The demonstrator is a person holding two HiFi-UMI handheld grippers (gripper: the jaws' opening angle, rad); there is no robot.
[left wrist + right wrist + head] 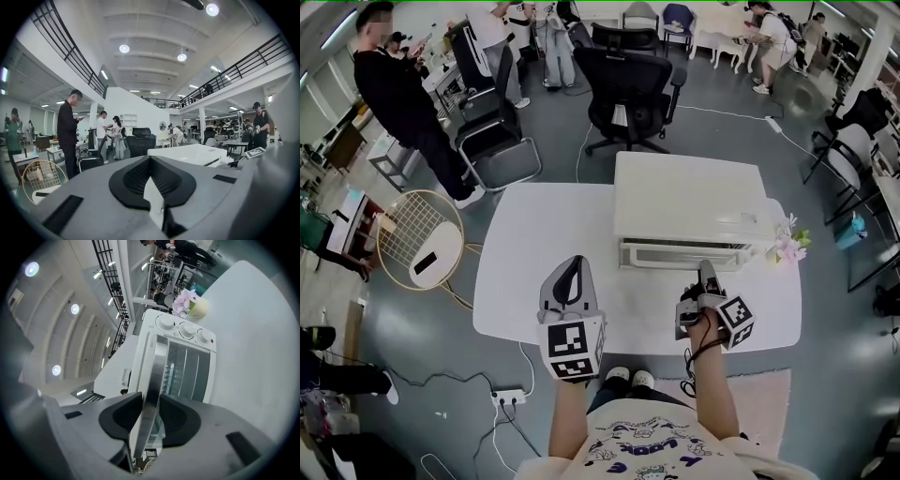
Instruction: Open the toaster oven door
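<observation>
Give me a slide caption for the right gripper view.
Right gripper clamps the metal door handle of the closed toaster oven.

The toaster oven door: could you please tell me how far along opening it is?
Done: the right gripper is at the toaster oven, jaws closed on the door handle. In hand: that grip. Left: the door looks still shut against the front, so pulling it open remains. The left gripper rests idle over the table, holding nothing.
</observation>
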